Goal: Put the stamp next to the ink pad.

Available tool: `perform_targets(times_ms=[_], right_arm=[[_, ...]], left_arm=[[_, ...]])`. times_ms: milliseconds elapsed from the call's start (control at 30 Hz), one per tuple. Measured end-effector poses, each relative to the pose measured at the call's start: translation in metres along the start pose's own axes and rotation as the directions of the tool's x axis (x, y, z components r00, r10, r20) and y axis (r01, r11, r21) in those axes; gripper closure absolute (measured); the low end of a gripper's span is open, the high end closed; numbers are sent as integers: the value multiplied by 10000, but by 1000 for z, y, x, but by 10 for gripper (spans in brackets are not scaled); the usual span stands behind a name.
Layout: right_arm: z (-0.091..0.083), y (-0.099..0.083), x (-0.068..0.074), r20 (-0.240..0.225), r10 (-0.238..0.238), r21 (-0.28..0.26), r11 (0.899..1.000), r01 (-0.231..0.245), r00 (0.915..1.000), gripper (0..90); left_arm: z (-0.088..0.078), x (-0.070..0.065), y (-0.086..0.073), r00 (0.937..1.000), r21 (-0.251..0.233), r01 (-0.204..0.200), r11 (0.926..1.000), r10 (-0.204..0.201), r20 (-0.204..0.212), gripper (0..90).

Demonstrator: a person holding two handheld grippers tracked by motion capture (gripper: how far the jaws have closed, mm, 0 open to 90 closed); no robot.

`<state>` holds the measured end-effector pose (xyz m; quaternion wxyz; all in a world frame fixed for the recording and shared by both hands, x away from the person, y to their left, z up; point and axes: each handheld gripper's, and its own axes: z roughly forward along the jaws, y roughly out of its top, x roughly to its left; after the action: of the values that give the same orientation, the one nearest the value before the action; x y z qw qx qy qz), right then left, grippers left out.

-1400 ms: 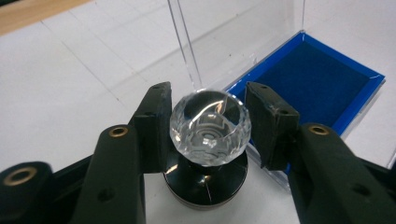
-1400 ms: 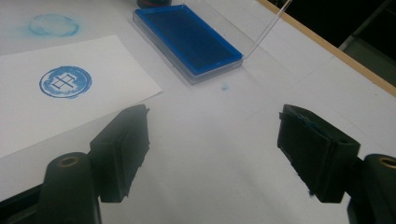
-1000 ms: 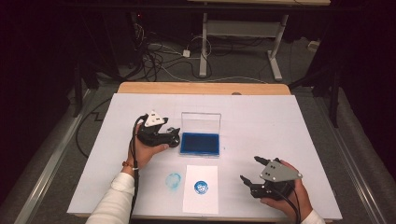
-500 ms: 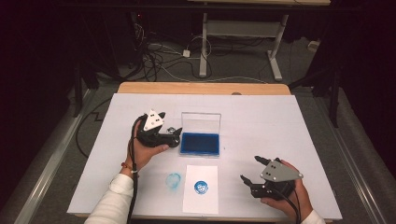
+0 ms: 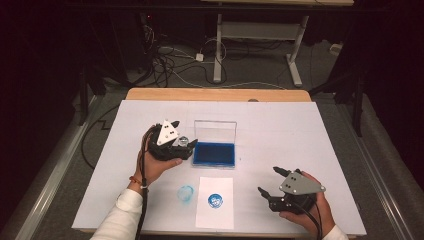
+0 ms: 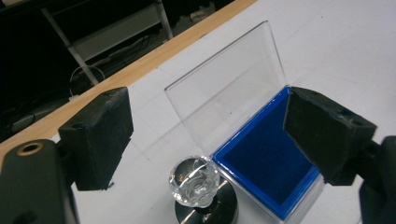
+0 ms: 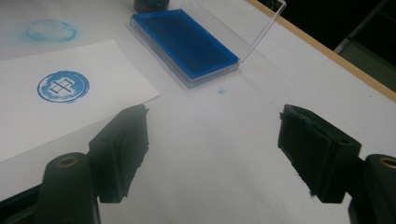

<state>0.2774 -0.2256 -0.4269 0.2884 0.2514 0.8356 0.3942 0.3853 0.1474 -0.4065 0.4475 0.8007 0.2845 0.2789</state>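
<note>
A stamp [image 6: 194, 184] with a clear faceted knob and a dark round base stands upright on the white table, against the left end of the blue ink pad [image 6: 266, 158]. The pad's clear lid [image 6: 224, 88] stands open. My left gripper [image 6: 210, 112] has just been opening; its jaws now stand wide on either side of the stamp, pads clear of it. In the high view the left gripper [image 5: 186, 136] is left of the ink pad [image 5: 215, 153]. My right gripper [image 5: 270, 180] rests open and holds nothing near the table's front right.
A white sheet [image 5: 215, 212] with a round blue stamp print [image 5: 215, 200] lies in front of the pad. A blue ink smear [image 5: 186, 192] marks the table to its left. The wooden table edge [image 5: 215, 94] runs along the back.
The left hand has risen a little beside the ink pad, and its jaws have let go of the stamp. The right hand has kept still.
</note>
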Motion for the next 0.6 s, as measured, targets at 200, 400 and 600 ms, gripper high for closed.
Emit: perform_targets(times_ms=[200, 400, 600], right_arm=[[-1, 0, 0, 63, 12, -70, 10000, -12, 10000, 245], [-2, 0, 0, 128, 3, -113, 9999, -1, 9999, 245], [-3, 0, 0, 119, -40, -149, 9999, 41, 9999, 244]], left_arm=[[-4, -9, 4, 9992, -89, -401, 9992, 402, 48, 155], [-9, -13, 4, 9982, -131, -604, 9981, 605, 22, 156], [-15, -18, 4, 9958, -116, -915, 9957, 916, 11, 155]])
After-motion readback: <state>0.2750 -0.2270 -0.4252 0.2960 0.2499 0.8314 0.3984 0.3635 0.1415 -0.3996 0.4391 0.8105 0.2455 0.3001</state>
